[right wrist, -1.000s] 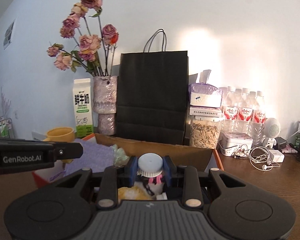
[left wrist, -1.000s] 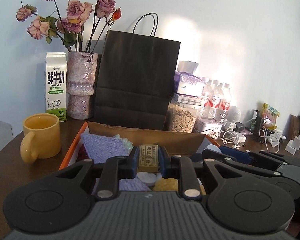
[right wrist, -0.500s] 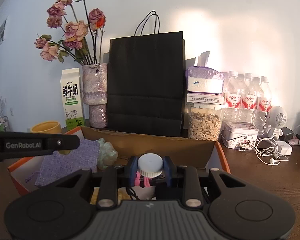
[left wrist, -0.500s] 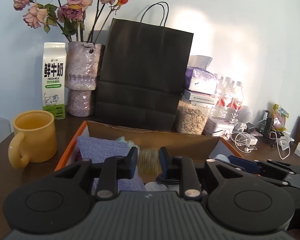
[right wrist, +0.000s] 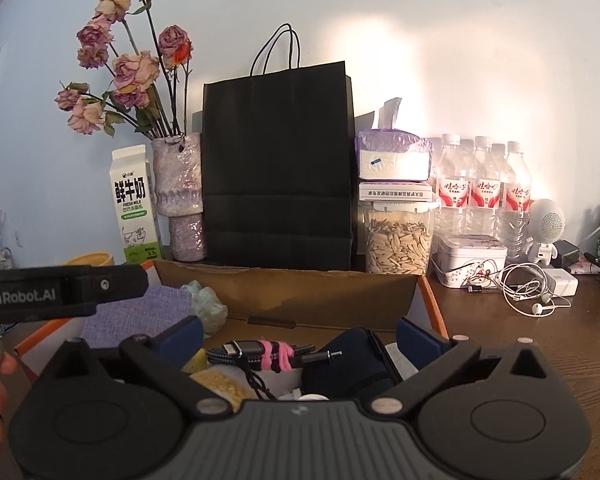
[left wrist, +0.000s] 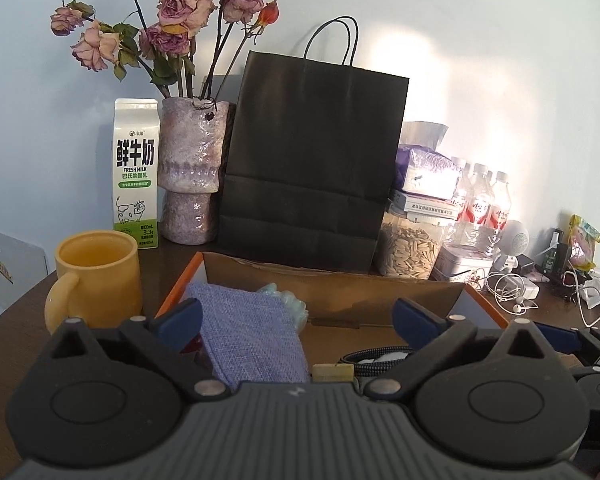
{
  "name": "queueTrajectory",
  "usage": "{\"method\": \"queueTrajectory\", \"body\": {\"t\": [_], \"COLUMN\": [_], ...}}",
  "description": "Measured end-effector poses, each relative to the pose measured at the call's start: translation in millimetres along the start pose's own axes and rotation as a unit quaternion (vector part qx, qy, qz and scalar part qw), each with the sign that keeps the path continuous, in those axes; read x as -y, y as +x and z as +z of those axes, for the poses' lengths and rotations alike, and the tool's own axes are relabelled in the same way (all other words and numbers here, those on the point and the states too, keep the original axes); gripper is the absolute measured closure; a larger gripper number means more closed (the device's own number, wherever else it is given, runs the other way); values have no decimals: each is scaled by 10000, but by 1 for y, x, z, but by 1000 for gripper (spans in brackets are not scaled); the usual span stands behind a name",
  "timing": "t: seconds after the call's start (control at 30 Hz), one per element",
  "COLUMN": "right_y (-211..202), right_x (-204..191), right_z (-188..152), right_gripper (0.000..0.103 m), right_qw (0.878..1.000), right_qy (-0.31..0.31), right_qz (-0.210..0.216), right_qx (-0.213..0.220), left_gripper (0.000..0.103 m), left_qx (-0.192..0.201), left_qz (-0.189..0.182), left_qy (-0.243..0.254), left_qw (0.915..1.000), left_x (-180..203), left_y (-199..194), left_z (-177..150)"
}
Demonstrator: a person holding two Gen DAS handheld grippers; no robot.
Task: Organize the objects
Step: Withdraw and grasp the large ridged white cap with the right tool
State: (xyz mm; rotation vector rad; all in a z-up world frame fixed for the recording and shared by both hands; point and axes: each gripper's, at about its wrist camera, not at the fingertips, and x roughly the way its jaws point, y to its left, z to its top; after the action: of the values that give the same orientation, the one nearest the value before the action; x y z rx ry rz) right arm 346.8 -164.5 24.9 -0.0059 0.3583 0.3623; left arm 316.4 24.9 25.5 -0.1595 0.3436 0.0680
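An orange-rimmed cardboard box point(left wrist: 340, 284) lies right under both grippers. My left gripper point(left wrist: 298, 322) hangs over it; its jaws are opening wide and nothing is pressed between the pads. Below it lie a purple cloth point(left wrist: 248, 344) and a small tan block point(left wrist: 334, 372). My right gripper point(right wrist: 300, 336) is opening too, with nothing gripped. Beneath it I see a cable with a pink tie point(right wrist: 268, 354), a dark pouch point(right wrist: 348, 364), a yellow sponge point(right wrist: 224, 386) and a white cap point(right wrist: 314, 397) at the gripper's lower edge.
Behind the box stand a black paper bag point(left wrist: 312, 160), a vase of dried roses point(left wrist: 188, 168), a milk carton point(left wrist: 135, 172) and a yellow mug point(left wrist: 100, 276). To the right are a seed jar point(right wrist: 396, 244), water bottles point(right wrist: 480, 188), a tin point(right wrist: 472, 254) and earphones point(right wrist: 532, 292).
Both grippers went from shut to wide open. The tan block left the left jaws and the white-capped bottle left the right jaws; both now lie low in the box.
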Motion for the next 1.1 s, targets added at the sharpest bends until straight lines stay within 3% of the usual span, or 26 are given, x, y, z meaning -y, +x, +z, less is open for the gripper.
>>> {"method": "queueTrajectory", "body": {"t": [0.37, 0.73, 1.1], "right_y": [-27, -78, -86], "right_x": [-13, -24, -57], "right_z": [-6, -31, -71], "right_gripper": [0, 0, 0], "right_qw": [9997, 9978, 9878], "right_qy": [-216, -611, -1095], "right_qz": [129, 267, 665], "right_qx": [35, 26, -888], "left_gripper": [0, 0, 0], "left_qx": [4, -55, -533], "left_qz": [7, 28, 17], "left_qy": [-39, 58, 249], "left_qw": [10000, 10000, 9983], "left_x": [-4, -21, -39], "left_y": [-21, -72, -109], "left_z": [-8, -28, -56]}}
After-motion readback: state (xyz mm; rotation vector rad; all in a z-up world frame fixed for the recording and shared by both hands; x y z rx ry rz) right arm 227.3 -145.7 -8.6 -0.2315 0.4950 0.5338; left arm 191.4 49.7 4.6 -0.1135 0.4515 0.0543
